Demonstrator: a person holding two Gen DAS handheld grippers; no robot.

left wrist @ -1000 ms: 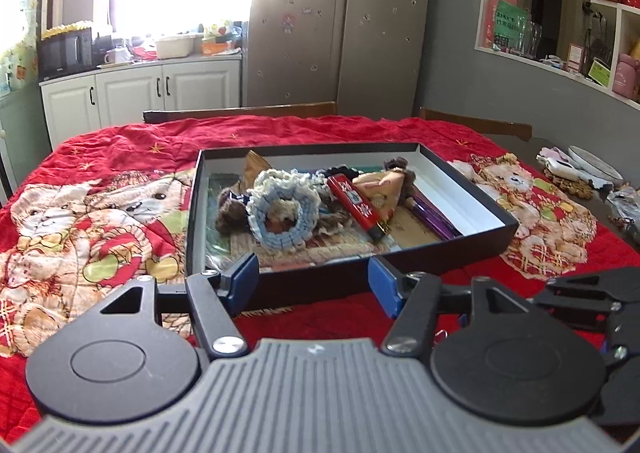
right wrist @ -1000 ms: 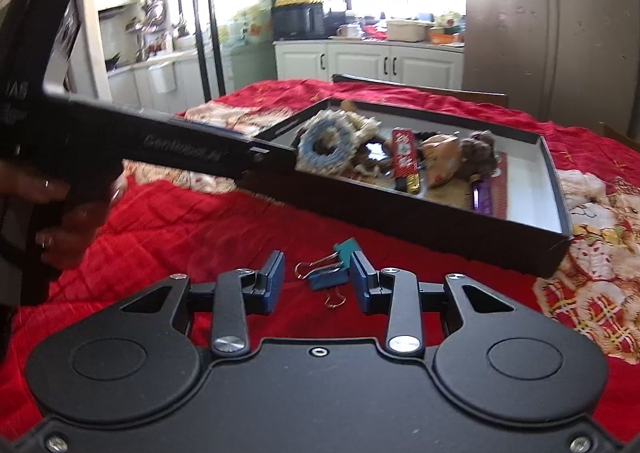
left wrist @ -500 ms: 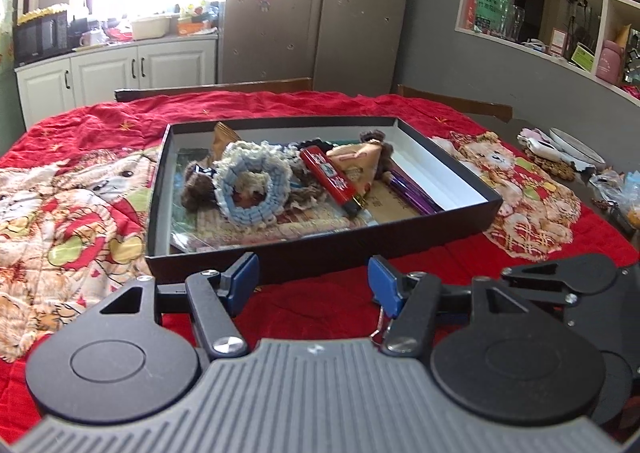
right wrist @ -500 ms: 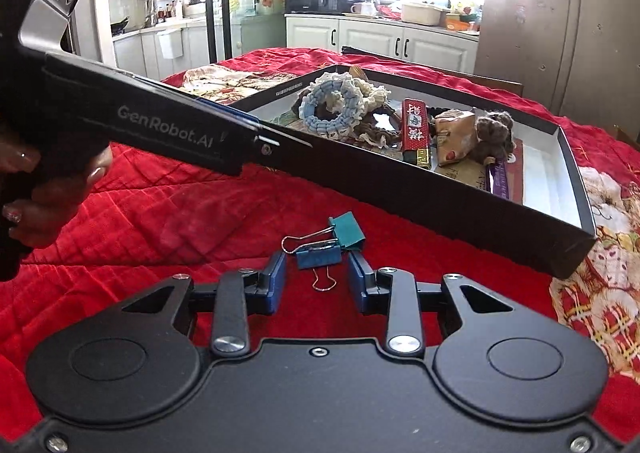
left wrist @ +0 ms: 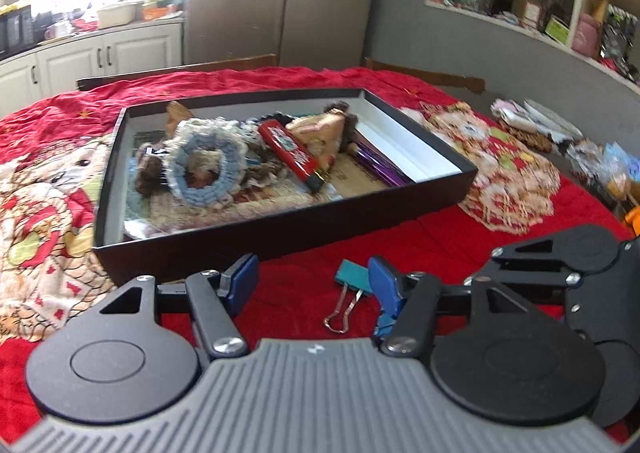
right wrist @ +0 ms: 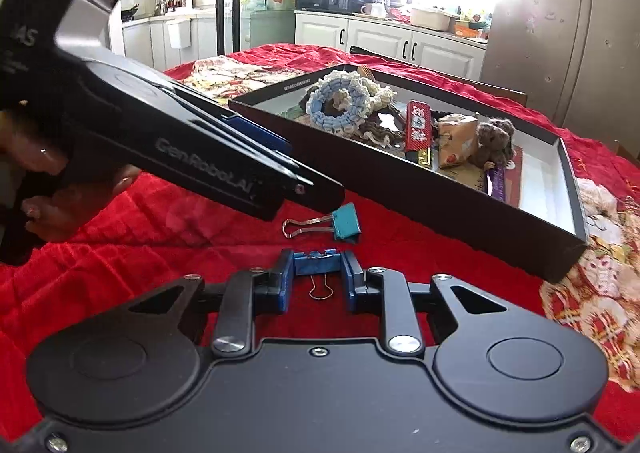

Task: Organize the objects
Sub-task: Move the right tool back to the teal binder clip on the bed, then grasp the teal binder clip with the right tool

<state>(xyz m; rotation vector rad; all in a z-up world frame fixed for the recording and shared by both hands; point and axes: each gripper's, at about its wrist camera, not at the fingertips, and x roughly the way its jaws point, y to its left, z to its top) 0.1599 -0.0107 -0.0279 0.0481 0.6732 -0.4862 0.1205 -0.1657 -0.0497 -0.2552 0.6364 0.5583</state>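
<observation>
Two binder clips on red cloth: right gripper (right wrist: 316, 280) jaws just closed, pinching blue clip (right wrist: 317, 262); teal clip (right wrist: 346, 222) at 12 o'clock; left gripper (left wrist: 312, 280) spread, empty.

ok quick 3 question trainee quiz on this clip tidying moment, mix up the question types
1. True or false: the right gripper has closed on the blue binder clip.
2. Where does the teal binder clip lie? A in the black box B on the red cloth C in the left gripper
3. Fill in: the left gripper's jaws stand ____.

Key: 1 true. 2 B, on the red cloth, just short of the black box. 3 open.
</observation>
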